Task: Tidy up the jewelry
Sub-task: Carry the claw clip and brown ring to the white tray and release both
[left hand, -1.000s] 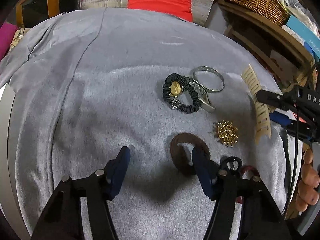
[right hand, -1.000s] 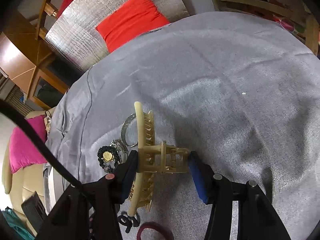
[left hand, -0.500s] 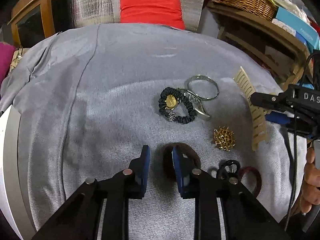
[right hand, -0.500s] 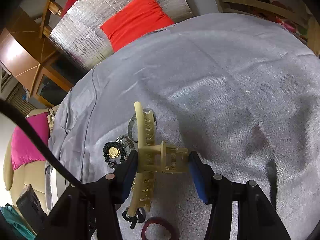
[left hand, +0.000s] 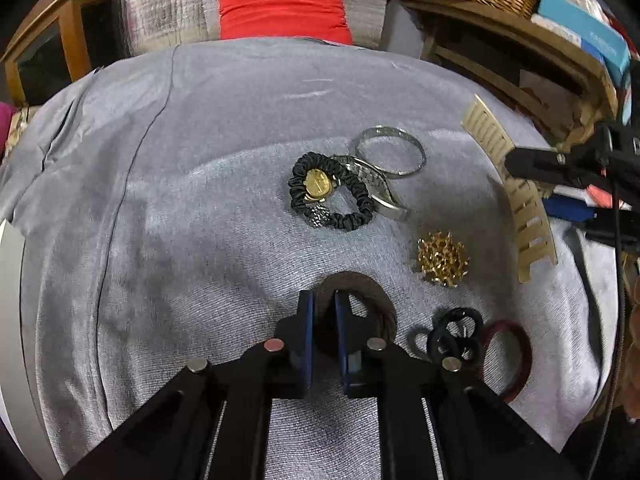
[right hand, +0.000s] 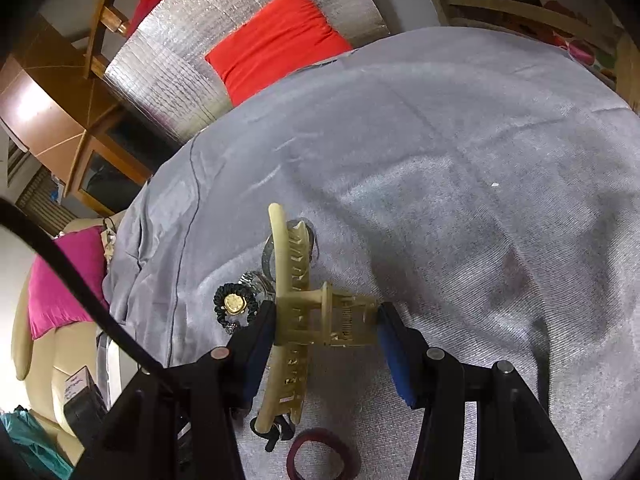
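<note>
We had the left hand-held gripper [left hand: 322, 320] clamped on the near rim of the brown hair tie [left hand: 370, 300] lying on the grey-covered table [left hand: 200, 200], to lift it from the clutter. Our right hand-held gripper [right hand: 326, 326] pinched the beige claw clip [right hand: 296, 308] by its hinge, clear above the cloth.

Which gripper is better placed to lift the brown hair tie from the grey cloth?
Left. The left gripper has its pads shut on the brown hair tie. The right gripper is occupied: it holds the beige claw clip above the cloth.
</note>
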Motion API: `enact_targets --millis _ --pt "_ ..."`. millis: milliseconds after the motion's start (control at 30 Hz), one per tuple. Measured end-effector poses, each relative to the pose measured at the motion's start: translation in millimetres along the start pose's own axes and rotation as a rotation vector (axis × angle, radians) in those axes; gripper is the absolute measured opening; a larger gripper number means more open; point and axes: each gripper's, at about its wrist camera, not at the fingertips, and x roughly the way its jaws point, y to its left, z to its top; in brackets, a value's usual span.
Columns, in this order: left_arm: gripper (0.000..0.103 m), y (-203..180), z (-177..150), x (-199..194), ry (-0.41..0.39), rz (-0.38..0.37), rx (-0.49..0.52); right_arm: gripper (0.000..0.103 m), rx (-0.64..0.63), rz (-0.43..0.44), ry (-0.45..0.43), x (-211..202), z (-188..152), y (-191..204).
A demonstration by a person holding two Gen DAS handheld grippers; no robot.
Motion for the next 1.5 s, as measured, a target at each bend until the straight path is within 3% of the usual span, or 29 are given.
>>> enact_targets --millis 200,400,567,667,733,900,1067,1167,1333,1500 --pt "0.008 14.7 2.1 -19.8 -0.047 0.009 -0.038 0.055 -0.017 0.021 -0.012 -4.0 -2.4 6.7" --pt "0.008 42.5 -2.6 -68.9 -0.171 0.075 -0.133 0.055 -0.091 0.073 -0.03 -2.6 -13.6 34.7" --pt "0.008 97.3 -13.9 -127.6 -0.319 0.243 -0.283 0.055 -0.203 0.161 -0.028 9.4 -29.6 74.4" --pt "0.007 139.1 -26.1 -153.9 -0.367 0.328 -0.4 0.055 -0.265 0.215 0.006 24.4 -38.8 101.1" --pt "0.007 174.6 -38.4 -168.0 -0.378 0.437 -0.481 0.055 -0.329 0.238 0.046 40.0 -44.7 131.6" --pt "0.007 248.0 -69.7 -169.8 -0.3 0.529 -0.666 0.055 -0.478 0.332 0.13 70.0 -63.4 235.1" --pt "0.007 290.7 -97.6 -155.9 -0.202 0.559 -0.786 0.055 -0.585 0.404 0.239 104.1 -90.3 338.5" --pt "0.007 304.6 -108.5 -139.3 -0.153 0.522 -0.826 0.055 -0.641 0.412 0.309 136.1 -106.6 386.6" --pt "0.008 311.5 -117.1 -123.9 -0.112 0.457 -0.853 0.055 -0.756 0.339 0.45 188.3 -134.7 424.2" --pt "0.008 316.6 -120.1 -115.8 -0.085 0.422 -0.881 0.055 -0.801 0.276 0.527 222.7 -147.2 427.8"
